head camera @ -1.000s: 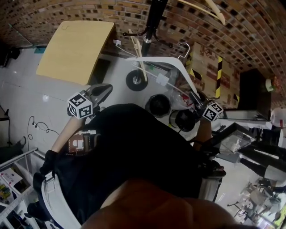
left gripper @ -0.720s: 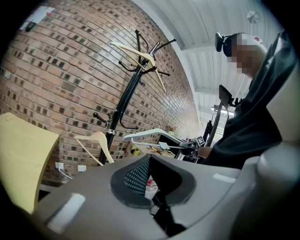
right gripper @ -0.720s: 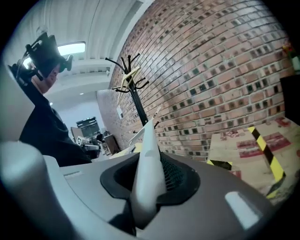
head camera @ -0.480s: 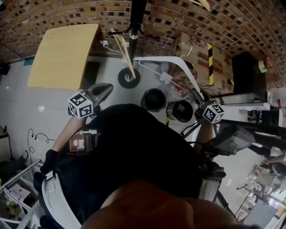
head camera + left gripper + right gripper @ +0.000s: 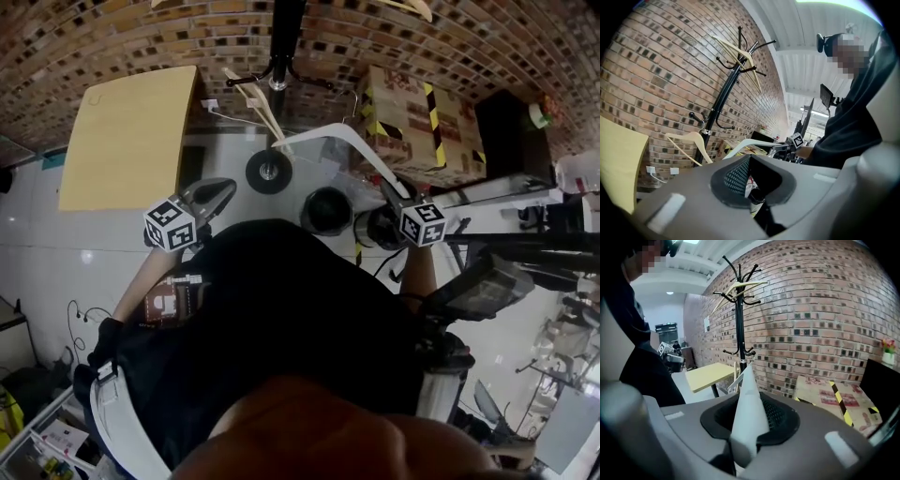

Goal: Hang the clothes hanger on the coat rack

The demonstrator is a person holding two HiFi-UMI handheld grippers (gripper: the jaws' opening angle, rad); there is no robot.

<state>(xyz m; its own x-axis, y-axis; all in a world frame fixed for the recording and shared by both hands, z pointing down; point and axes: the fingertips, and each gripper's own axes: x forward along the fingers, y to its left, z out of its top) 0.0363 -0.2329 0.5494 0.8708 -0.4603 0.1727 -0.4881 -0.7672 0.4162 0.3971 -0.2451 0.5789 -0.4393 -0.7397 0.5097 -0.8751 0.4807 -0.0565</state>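
Note:
A white clothes hanger (image 5: pixel 352 145) sticks out from my right gripper (image 5: pixel 389 192), which is shut on one end of it; in the right gripper view the white arm (image 5: pixel 749 404) stands between the jaws. The hanger's far end lies near the round base (image 5: pixel 269 172) of the black coat rack (image 5: pixel 281 37). In that view the rack (image 5: pixel 739 310) stands straight ahead before the brick wall, with a wooden hanger (image 5: pixel 736 289) on its top hooks. A second wooden hanger (image 5: pixel 689 140) hangs lower down. My left gripper (image 5: pixel 211 197) is held out to the left, open (image 5: pixel 750 176) with nothing between its jaws.
A yellow table (image 5: pixel 127 136) stands left of the rack. A cardboard box with black-and-yellow tape (image 5: pixel 412 122) sits against the wall at the right. Two round black bins (image 5: pixel 326 211) stand on the floor below the hanger. Dark stands and equipment crowd the right side.
My right gripper has swung left with the white hanger, whose far end now reaches towards the rack's base. The left gripper has hardly shifted.

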